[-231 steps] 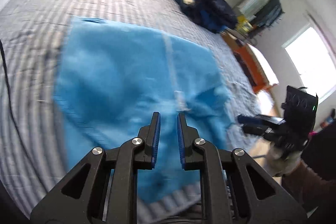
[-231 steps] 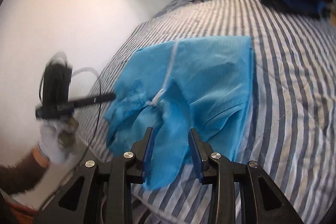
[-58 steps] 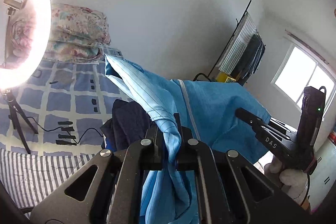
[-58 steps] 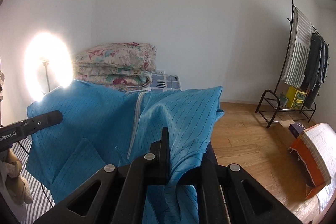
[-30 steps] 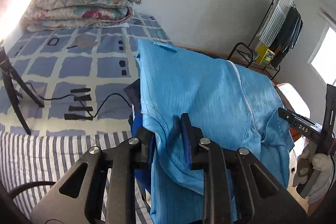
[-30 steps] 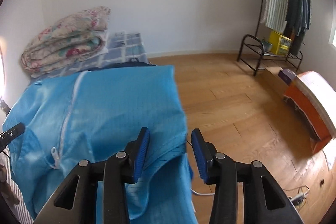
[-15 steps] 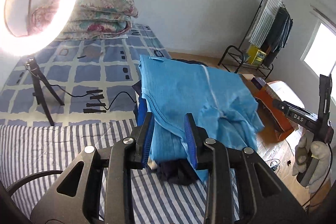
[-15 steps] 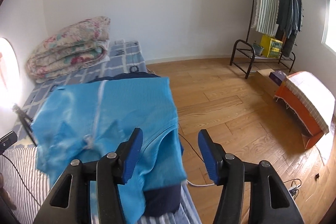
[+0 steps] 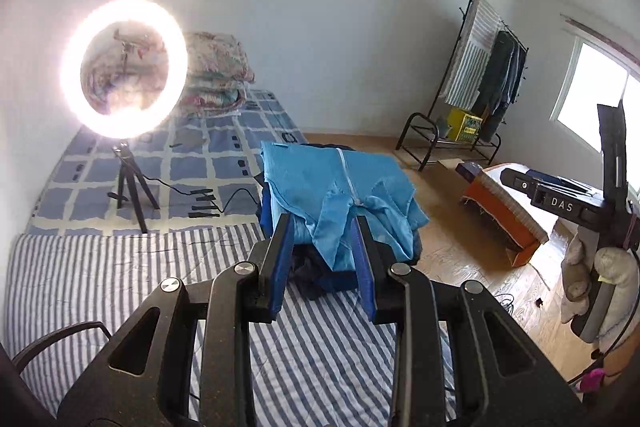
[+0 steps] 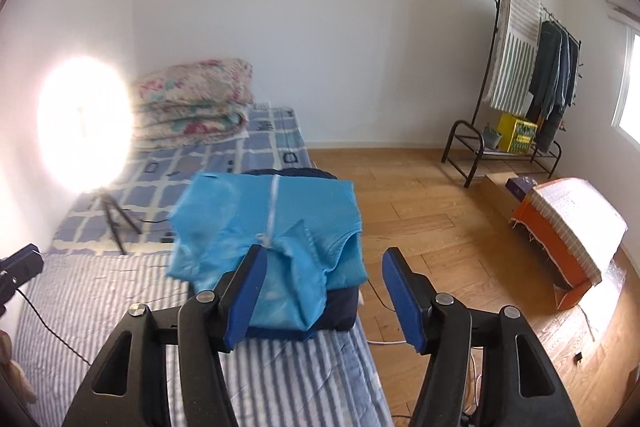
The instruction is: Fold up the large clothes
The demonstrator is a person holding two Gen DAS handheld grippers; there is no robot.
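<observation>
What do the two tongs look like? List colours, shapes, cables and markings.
Both tongs are black, angular frames with triangular cut-outs and silver round bolts; each finger carries a flat blue pad. The left tongs and right tongs look alike. Seen from the left view, the right tool's side reads "DAS" in white, a thin black cable trails below it, and a pale fuzzy glove grips its handle.

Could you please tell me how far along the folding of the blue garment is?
Done: the light blue zip-front garment lies folded atop the dark navy clothes pile. In hand: nothing; left gripper and right gripper stand open, clear. Left: no unfolded clothes in view.
</observation>
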